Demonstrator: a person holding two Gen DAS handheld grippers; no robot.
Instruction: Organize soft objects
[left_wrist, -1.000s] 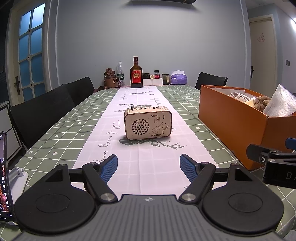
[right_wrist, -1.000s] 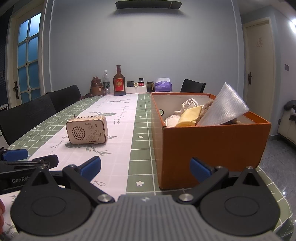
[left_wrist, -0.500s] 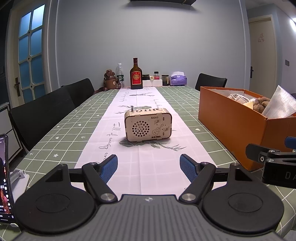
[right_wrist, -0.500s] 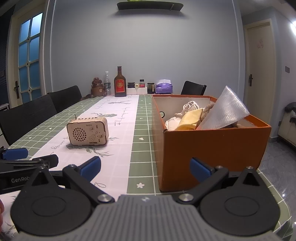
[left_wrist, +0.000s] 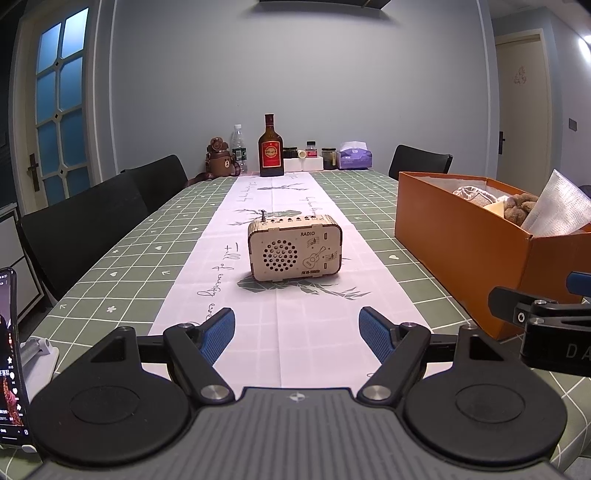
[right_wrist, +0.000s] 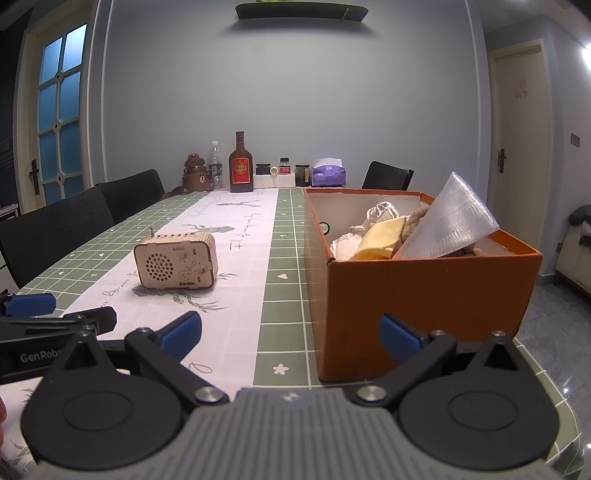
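An orange box (right_wrist: 424, 291) stands at the table's right side and also shows in the left wrist view (left_wrist: 461, 247). It holds soft things: a yellow cloth (right_wrist: 380, 238), a white cloth (right_wrist: 380, 212), a brown plush toy (left_wrist: 519, 210) and a sheet of bubble wrap (right_wrist: 448, 225). My left gripper (left_wrist: 297, 332) is open and empty over the white runner, near the front edge. My right gripper (right_wrist: 290, 334) is open and empty, just before the box's near left corner.
A wooden radio (left_wrist: 294, 247) stands mid-runner. A bottle (left_wrist: 270, 147), jars, a tissue pack (left_wrist: 354, 155) and a bear flask (left_wrist: 218, 155) line the far end. Black chairs (left_wrist: 88, 225) stand on the left. A phone on a stand (left_wrist: 11, 354) is at the near left.
Both views have tilted up a little, so the radio and the box sit lower in frame. Both grippers stay open and empty.
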